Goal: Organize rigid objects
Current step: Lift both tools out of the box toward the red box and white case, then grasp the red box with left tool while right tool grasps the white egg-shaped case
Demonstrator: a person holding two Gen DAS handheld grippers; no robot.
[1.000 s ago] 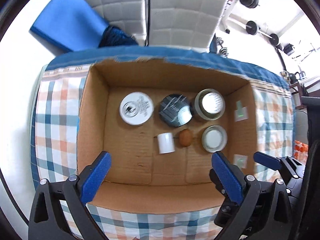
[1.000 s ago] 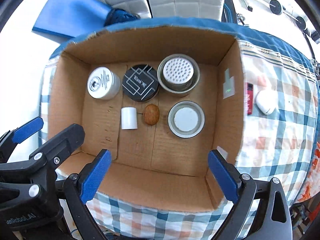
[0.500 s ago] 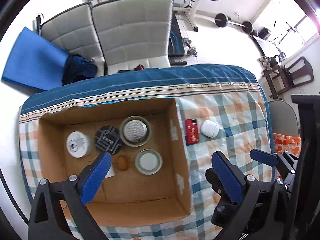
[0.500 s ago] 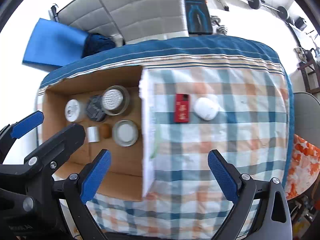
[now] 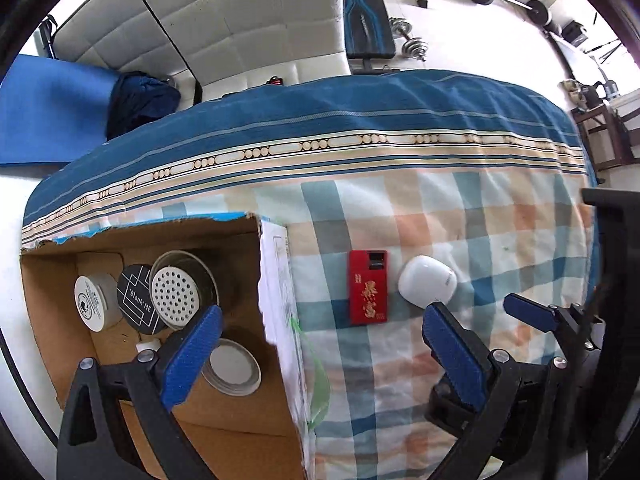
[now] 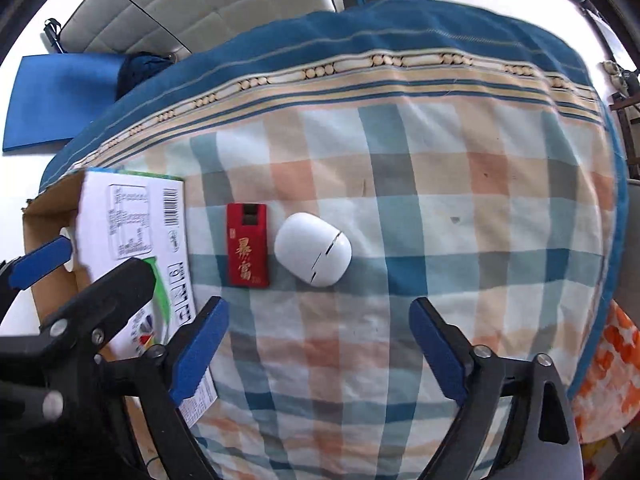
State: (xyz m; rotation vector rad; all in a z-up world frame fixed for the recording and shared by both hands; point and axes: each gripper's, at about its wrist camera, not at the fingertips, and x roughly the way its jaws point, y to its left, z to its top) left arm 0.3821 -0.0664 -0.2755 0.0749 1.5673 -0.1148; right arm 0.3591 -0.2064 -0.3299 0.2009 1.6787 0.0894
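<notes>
A red flat box (image 6: 247, 245) with gold characters and a white rounded case (image 6: 313, 249) lie side by side on the checked cloth, just beyond my right gripper (image 6: 320, 344). Its jaws are closing with nothing between them. In the left wrist view the same red box (image 5: 367, 287) and white case (image 5: 426, 287) sit right of the cardboard box (image 5: 276, 304). My left gripper (image 5: 320, 348) hangs open and empty above the box's right wall. Inside the box stand a white tin (image 5: 94, 302), a black tin (image 5: 136, 300), a perforated lid jar (image 5: 178, 294) and a flat round lid (image 5: 234, 366).
The checked cloth (image 6: 440, 220) covers a table with a blue striped border (image 5: 360, 120) at the far edge. Beyond it stand grey padded chairs (image 5: 240, 28), a blue mat (image 5: 44, 116) and gym weights (image 5: 416, 46). An orange patterned fabric (image 6: 604, 376) hangs at the right.
Both grippers have swept to the right, from above the cardboard box's inside to above the cloth by the red box and white case, and sunk lower. The right jaws have narrowed.
</notes>
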